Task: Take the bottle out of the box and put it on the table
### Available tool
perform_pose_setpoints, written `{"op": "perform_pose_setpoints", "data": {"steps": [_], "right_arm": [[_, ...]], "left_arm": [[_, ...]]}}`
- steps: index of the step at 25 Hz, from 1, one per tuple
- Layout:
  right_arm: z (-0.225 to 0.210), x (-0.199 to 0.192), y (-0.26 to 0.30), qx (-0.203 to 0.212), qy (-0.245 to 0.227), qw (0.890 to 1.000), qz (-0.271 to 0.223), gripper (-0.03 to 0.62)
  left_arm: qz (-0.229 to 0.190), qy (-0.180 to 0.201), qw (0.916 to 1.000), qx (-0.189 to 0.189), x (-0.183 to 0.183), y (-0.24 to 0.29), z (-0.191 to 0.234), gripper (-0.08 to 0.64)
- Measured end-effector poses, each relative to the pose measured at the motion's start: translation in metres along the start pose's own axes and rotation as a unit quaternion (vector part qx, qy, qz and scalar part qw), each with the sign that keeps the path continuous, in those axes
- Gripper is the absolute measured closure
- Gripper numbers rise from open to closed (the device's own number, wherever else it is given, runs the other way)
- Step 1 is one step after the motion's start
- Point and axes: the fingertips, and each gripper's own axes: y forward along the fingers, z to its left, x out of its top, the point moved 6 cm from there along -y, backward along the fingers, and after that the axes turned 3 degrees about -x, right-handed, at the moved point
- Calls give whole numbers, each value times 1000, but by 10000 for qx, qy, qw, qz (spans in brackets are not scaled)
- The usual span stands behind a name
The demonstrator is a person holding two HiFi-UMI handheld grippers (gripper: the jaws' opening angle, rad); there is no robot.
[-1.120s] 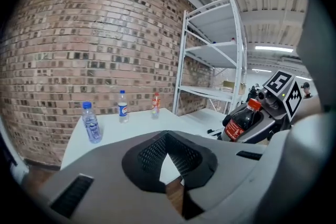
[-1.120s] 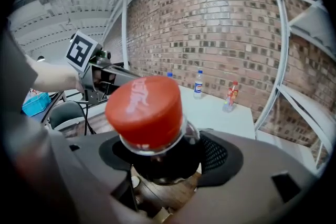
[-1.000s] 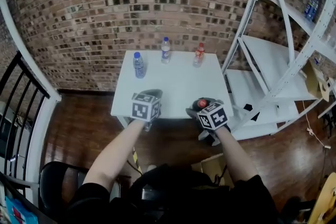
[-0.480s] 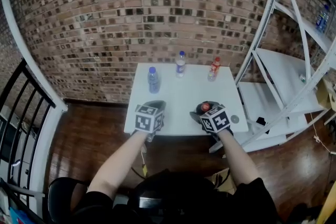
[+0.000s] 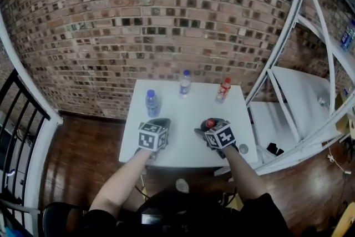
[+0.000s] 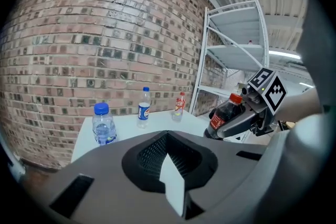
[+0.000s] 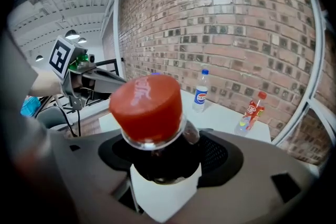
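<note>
A dark cola bottle [image 5: 210,123] with a red cap [image 7: 149,107] stands upright in my right gripper [image 5: 208,129], whose jaws are shut on its body, above the near right part of the white table [image 5: 188,105]. The left gripper view shows the same bottle [image 6: 223,114] held in the right gripper [image 6: 239,123]. My left gripper [image 5: 158,125] hovers over the table's near left part with nothing between its jaws; how its jaws stand is hidden. In the right gripper view the left gripper [image 7: 105,78] is at the left.
Three bottles stand at the table's far side: a clear one with a blue cap [image 5: 152,104], a blue-labelled one [image 5: 184,84], a red-capped one [image 5: 223,90]. A white shelf rack [image 5: 299,80] stands close on the right, a brick wall behind, a black railing [image 5: 22,119] on the left.
Both grippers have moved forward from in front of the table's near edge to above its near part. The cola bottle stayed in the right gripper.
</note>
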Motion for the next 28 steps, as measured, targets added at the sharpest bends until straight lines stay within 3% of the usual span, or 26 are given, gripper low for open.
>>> {"op": "perform_pose_setpoints", "data": {"steps": [8, 18, 22, 28], "right_arm": [[-71, 13, 66, 182, 87, 9997, 120, 259], [-114, -20, 142, 606, -27, 9952, 774, 259], [-116, -29, 164, 709, 52, 9947, 738, 259], [-114, -29, 177, 837, 6, 9958, 374, 259]], "left_arm": [[186, -174, 9997, 55, 0, 87, 22, 557], [756, -460, 9961, -57, -38, 158, 36, 557], [948, -706, 9929, 132, -59, 168, 50, 557], [1167, -734, 9901, 259, -78, 181, 60, 557]]}}
